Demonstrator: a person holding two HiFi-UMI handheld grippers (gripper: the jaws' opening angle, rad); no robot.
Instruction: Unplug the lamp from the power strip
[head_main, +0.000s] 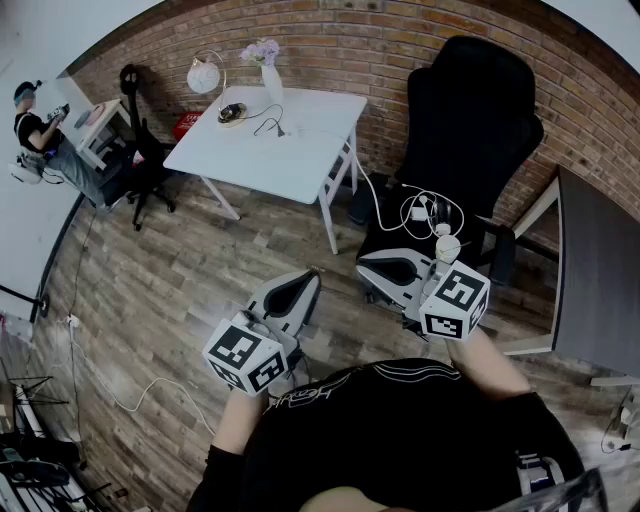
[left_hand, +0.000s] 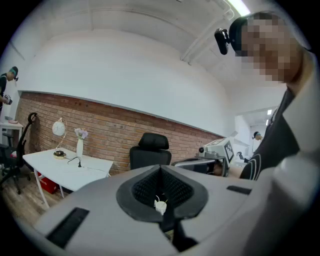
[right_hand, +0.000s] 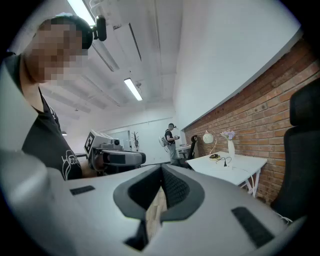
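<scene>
Close in front of the person's body, the left grey two-jaw gripper (head_main: 308, 280) and the right grey two-jaw gripper (head_main: 368, 263) each have their jaws pressed together. Neither holds or touches anything. Well beyond them, the white globe lamp on a thin gold arched stem (head_main: 204, 76) stands upright at the far left corner of the white rectangular table (head_main: 300, 170). Its black cord (head_main: 262, 122) trails right along the tabletop to the black plug (right_hand: 224, 162), which is seated in the white power strip (right_hand: 222, 167).
</scene>
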